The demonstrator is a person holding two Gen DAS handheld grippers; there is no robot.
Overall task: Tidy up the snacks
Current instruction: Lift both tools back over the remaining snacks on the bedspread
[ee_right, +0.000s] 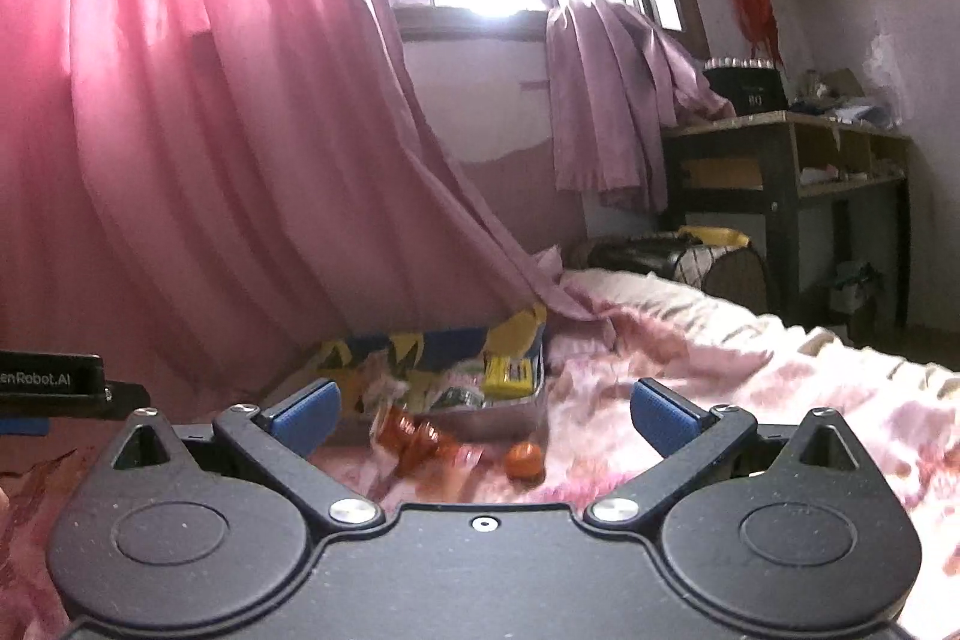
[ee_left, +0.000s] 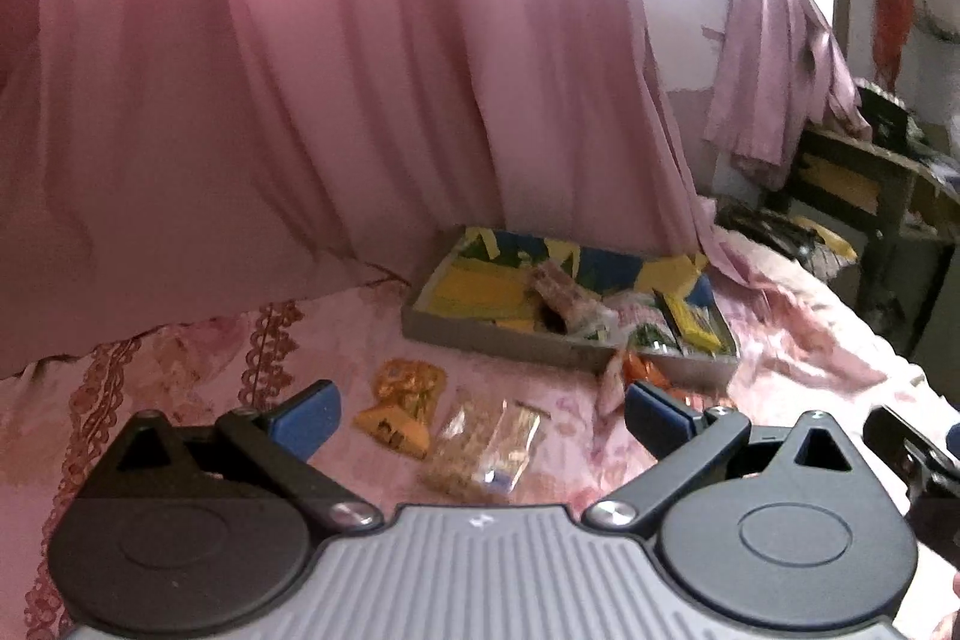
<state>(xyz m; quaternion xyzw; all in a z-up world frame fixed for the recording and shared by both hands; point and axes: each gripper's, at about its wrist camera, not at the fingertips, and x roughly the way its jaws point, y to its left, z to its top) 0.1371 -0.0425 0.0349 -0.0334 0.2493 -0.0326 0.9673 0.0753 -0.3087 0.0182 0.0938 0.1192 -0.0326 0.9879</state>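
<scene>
Behind it all, the pink curtain (ee_left: 288,58) hangs down to the bed (ee_left: 198,382), whose flowered pink cover carries everything, and it leaves only a strip of bedding free for sorting. At the foot of the curtain sits the grey tray (ee_left: 480,340), already partly filled with yellow and green packets, so it looks like the collecting place for the snacks. Loose ones lie on the cover just in front of it: an orange packet (ee_left: 402,409) and a clear bag (ee_left: 486,445) side by side before the left gripper (ee_left: 477,415), and a red-orange wrapped snack (ee_right: 420,439) with a small orange ball (ee_right: 524,460) near the tray's front wall, before the right gripper (ee_right: 483,415). Both grippers hover low over the bed with their blue fingers (ee_left: 303,421) spread wide and holding nothing, aimed at the loose pieces, probably ready to pick one up each.
</scene>
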